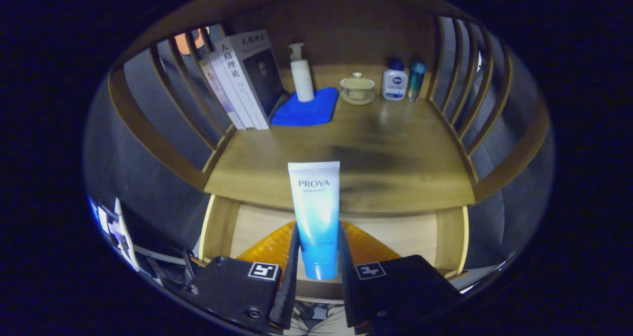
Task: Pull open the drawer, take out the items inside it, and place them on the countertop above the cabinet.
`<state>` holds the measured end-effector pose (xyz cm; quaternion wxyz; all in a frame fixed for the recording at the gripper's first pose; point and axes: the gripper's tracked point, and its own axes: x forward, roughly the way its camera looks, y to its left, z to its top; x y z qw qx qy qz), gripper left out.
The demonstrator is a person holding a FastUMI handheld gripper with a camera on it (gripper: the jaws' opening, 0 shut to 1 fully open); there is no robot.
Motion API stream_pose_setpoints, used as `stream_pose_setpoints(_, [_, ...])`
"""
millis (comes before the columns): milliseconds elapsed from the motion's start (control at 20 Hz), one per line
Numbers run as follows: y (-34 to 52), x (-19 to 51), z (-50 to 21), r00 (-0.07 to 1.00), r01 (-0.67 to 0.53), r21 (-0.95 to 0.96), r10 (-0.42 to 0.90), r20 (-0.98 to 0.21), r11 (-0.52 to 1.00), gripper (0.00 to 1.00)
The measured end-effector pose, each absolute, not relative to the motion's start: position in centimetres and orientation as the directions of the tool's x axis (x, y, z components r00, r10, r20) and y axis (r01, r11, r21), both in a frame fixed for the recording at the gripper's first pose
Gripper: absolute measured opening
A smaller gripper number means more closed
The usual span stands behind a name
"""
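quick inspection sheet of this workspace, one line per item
surface: wooden countertop, bare in front, things lined up along the back
job's things: blue-and-white tube held upright between the fingers, over the open drawer; an orange object lies in the drawer
clutter: books leaning at back left, pump bottle standing on a blue cloth, lidded cup on a saucer, white bottle, teal bottle
grippers: gripper shut on the tube, both fingers pressing its lower part
cables: nothing seen
surroundings: slatted wooden side rails and a wooden back panel
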<state>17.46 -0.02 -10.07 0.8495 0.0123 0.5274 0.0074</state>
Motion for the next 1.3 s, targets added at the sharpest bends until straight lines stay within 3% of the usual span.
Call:
stream_pose_setpoints(900, [-1.3, 28.3, -11.4, 0.616, 0.048, -0.039, -0.061, -0.786, 0.998, 0.43])
stream_pose_setpoints(1300, [-2.2, 29.4, -15.8, 0.578, 0.066, -0.128, -0.142, -0.804, 0.99, 0.43])
